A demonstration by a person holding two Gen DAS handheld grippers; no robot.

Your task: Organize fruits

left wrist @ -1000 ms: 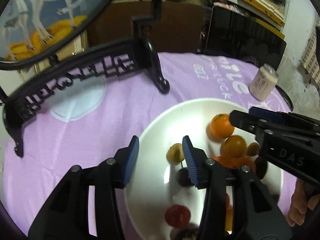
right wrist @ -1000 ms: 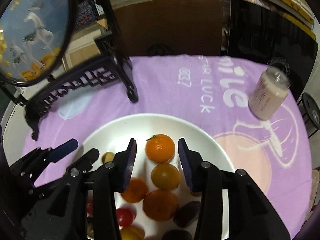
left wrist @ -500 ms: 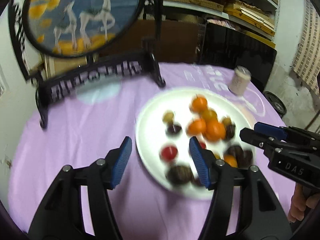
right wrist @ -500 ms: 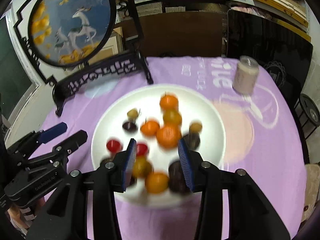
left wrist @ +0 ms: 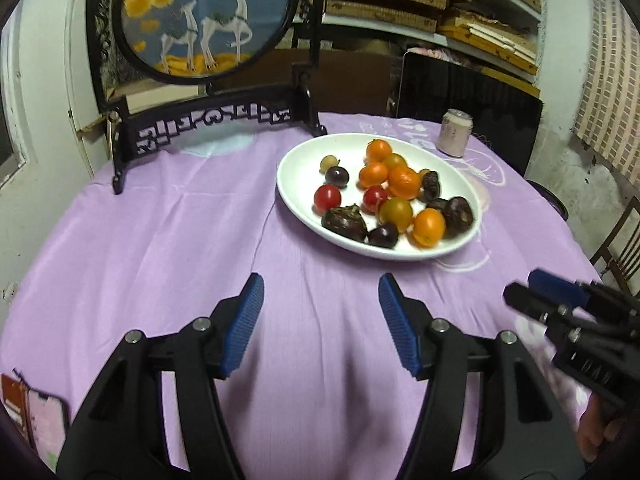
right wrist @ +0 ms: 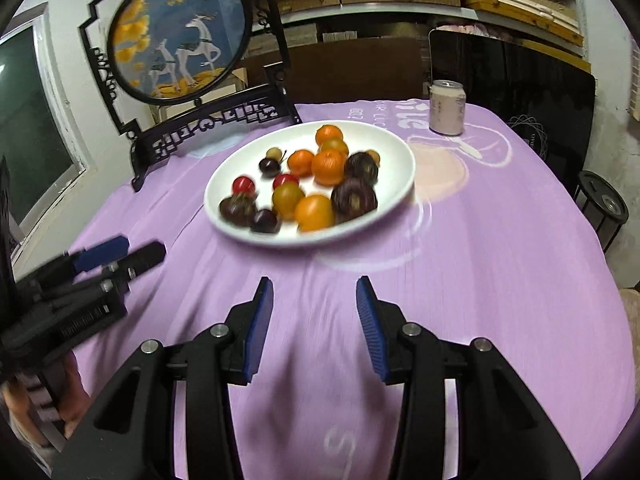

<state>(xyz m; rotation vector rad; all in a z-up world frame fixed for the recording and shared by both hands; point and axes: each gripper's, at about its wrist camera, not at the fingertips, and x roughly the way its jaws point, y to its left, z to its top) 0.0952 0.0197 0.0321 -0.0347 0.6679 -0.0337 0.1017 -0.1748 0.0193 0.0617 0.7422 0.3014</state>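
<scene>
Two grippers hang over bare lilac tablecloth [left wrist: 168, 232] on the near side of the table, both apart from the white plate [left wrist: 296, 184] of fruit beyond them. The left gripper [left wrist: 320, 320] has just been spreading its jaws; they stand wide with nothing between them. The right gripper [right wrist: 314, 326] is narrower but also parted and empty.

The plate sits toward the far middle of the table, holding small oranges [left wrist: 405, 182], red tomatoes [left wrist: 327, 197], dark plums [left wrist: 345, 222] and a pale yellowish fruit [left wrist: 329, 162], all loose inside the rim.

Beyond the plate to the left stands a black carved stand [left wrist: 208, 120] with a round deer picture [left wrist: 204, 16]; one of its feet ends close to the plate's far edge. A pale drink can [right wrist: 447, 108] stands upright at the far right, well apart from the plate. A dark panel [right wrist: 512, 80] and shelves of flat boxes [left wrist: 400, 8] rise behind the table.

Open cloth lies left, right and near of the plate. The cloth carries white print near the can; only fragments such as "LUC" show, upside down. The can's label is too small to read.
</scene>
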